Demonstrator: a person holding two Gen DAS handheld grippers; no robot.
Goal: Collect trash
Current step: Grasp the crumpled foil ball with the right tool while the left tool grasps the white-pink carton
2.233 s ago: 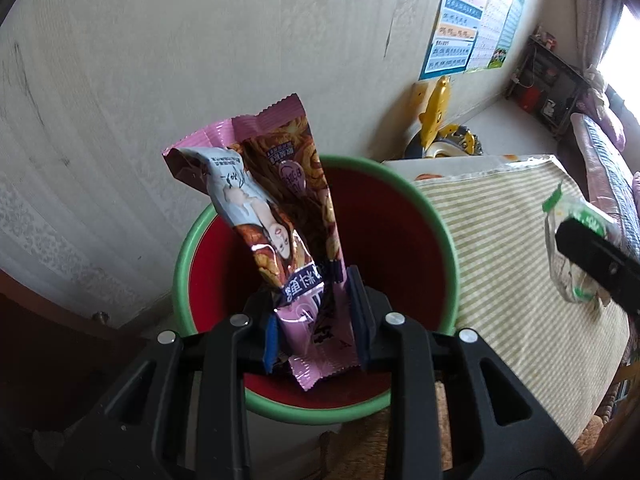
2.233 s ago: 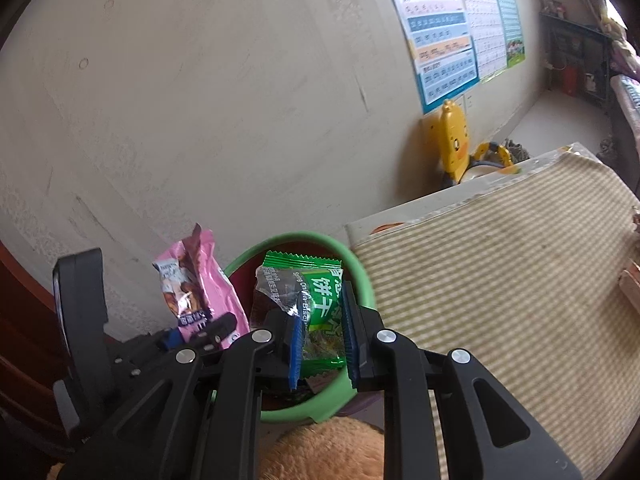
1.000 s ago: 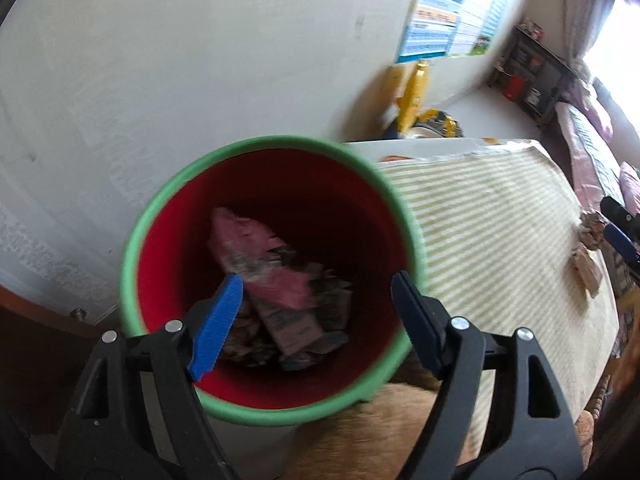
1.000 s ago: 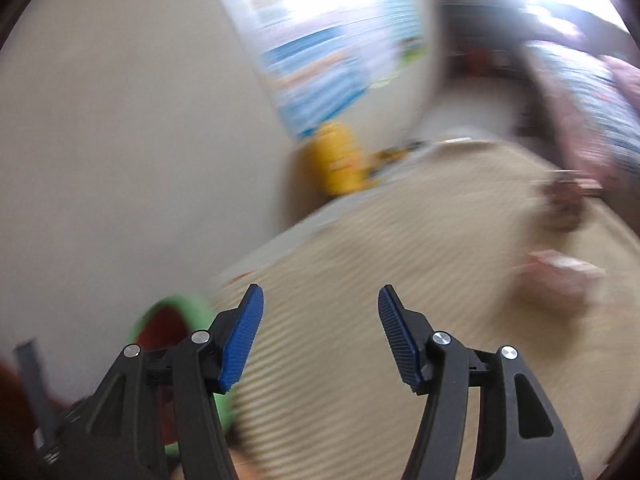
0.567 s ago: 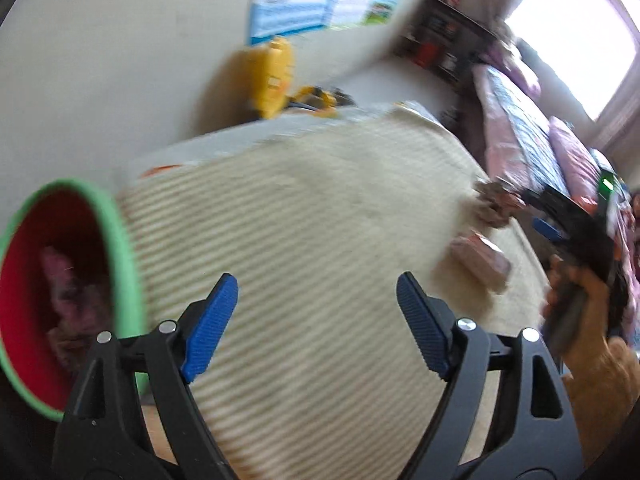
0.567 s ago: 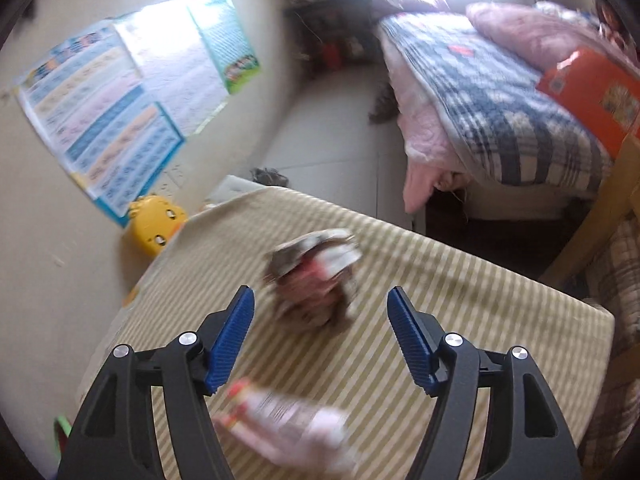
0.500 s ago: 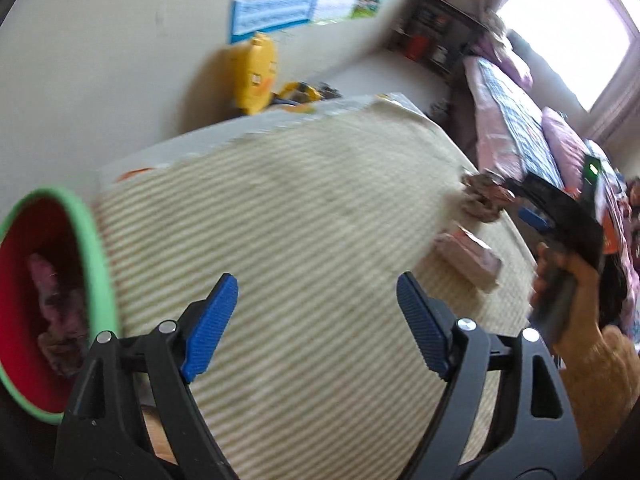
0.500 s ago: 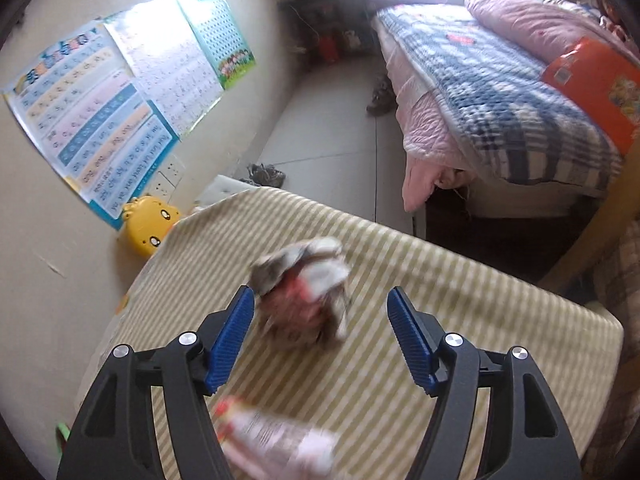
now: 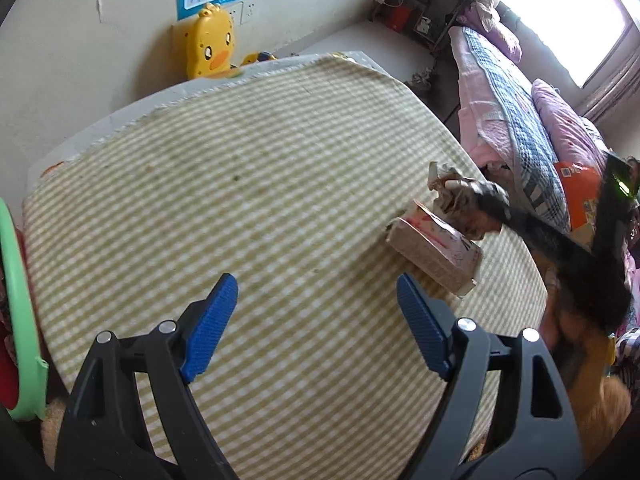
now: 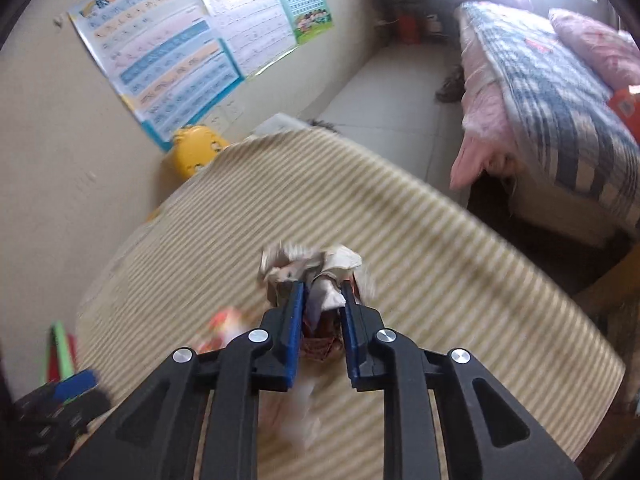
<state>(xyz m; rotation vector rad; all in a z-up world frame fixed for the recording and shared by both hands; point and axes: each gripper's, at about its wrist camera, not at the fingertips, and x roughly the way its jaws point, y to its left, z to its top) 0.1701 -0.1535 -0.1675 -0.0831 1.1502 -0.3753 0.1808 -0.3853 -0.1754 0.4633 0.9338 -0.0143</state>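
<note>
The red bin with the green rim (image 9: 18, 320) stood at the table's left edge, cut off by the frame; only a sliver of its inside showed, and its contents could not be made out. The right gripper (image 10: 322, 300) had its jaws just closed on a crumpled wrapper (image 10: 308, 264) at the far right of the checked table (image 9: 260, 184). Just beside it lay a pink and white packet (image 9: 436, 248), blurred in the right wrist view. The left gripper (image 9: 316, 320) hung over the cloth with jaws wide apart and nothing between them. A yellow duck toy (image 9: 210, 42) stood behind the table under wall posters (image 10: 168, 52); a bed (image 9: 516, 100) lay beyond.
</note>
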